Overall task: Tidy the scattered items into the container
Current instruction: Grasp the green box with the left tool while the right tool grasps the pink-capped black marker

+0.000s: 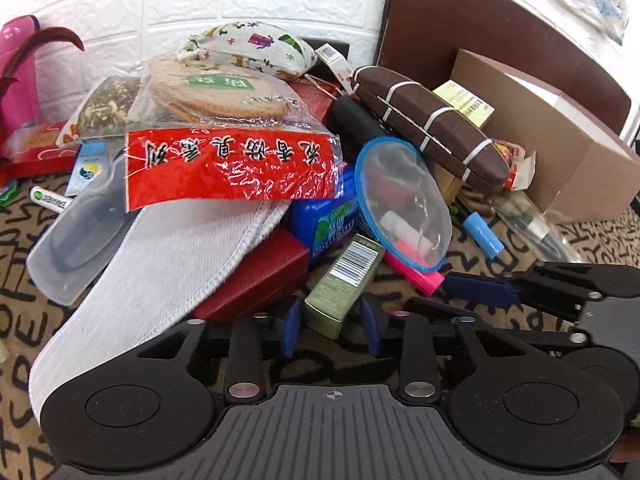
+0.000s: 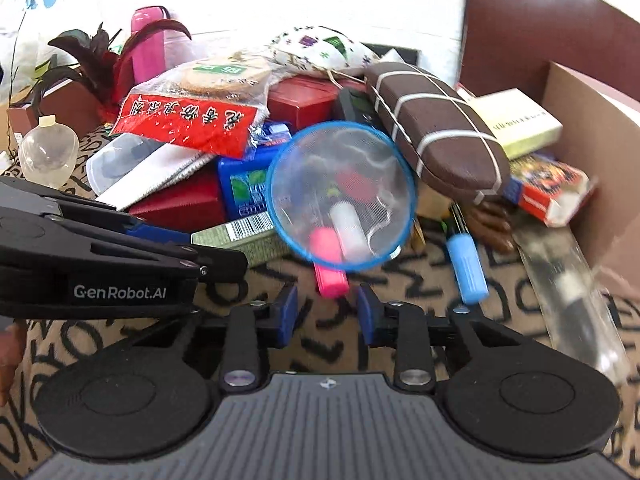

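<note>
A heap of scattered items lies on the patterned cloth. A small green box (image 1: 344, 280) with a barcode lies at the heap's front; my left gripper (image 1: 330, 326) is open with the box's near end between its blue pads, not closed on it. My right gripper (image 2: 326, 312) is open and empty, just short of a pink marker (image 2: 328, 264) that lies under a blue-rimmed mesh pouch (image 2: 342, 192). The brown cardboard box (image 1: 560, 140) stands at the right and holds a yellow-green pack (image 2: 520, 120). The left gripper also shows in the right wrist view (image 2: 192, 240).
The heap holds a red biscuit bag (image 1: 228, 168), a white cloth (image 1: 160, 264), a dark red case (image 1: 256, 280), a blue pack (image 1: 320, 216), a brown striped case (image 1: 428, 120), a blue marker (image 2: 466, 268) and a clear sleeve (image 2: 568, 280). A pink bottle (image 2: 148, 44) and plant stand behind.
</note>
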`<state>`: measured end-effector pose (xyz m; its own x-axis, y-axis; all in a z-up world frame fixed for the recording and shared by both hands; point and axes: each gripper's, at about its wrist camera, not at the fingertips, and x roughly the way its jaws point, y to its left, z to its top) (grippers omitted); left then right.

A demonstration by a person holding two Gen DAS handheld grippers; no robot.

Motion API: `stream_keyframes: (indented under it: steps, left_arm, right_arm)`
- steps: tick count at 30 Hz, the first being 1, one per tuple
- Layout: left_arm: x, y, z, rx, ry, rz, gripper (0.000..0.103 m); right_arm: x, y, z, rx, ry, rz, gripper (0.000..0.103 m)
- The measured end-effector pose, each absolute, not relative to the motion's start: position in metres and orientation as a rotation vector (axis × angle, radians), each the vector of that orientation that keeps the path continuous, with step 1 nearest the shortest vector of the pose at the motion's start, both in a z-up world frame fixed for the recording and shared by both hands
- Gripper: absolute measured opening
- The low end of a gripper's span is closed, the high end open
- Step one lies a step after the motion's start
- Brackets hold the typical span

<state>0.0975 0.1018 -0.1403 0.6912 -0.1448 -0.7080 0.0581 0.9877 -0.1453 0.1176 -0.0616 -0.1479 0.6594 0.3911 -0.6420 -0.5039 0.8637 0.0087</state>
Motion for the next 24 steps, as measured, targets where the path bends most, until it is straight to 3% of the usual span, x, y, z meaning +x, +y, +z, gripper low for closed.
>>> stream_keyframes:
  steps: [3, 11, 23, 24]
  left_arm:
    - [0.1, 0.102, -0.141, -0.107, 0.808, -0.12, 0.026]
    - [0.075, 0.094, -0.14, -0.055, 0.82, -0.144, 0.018]
    - [-0.009, 0.079, -0.135, -0.057, 0.863, -0.177, 0.019]
    - [-0.013, 0.079, -0.134, -0.058, 0.869, -0.178, 0.024]
  right_arm:
    - [0.12, -0.058, -0.149, -0.192, 0.669, 0.524, 0.018]
    - [0.096, -0.074, -0.143, -0.192, 0.714, 0.529, 0.018]
    - [0.003, -0.139, -0.134, -0.058, 0.872, 0.551, 0.018]
    - [0.0, -0.14, -0.133, -0.058, 0.884, 0.55, 0.019]
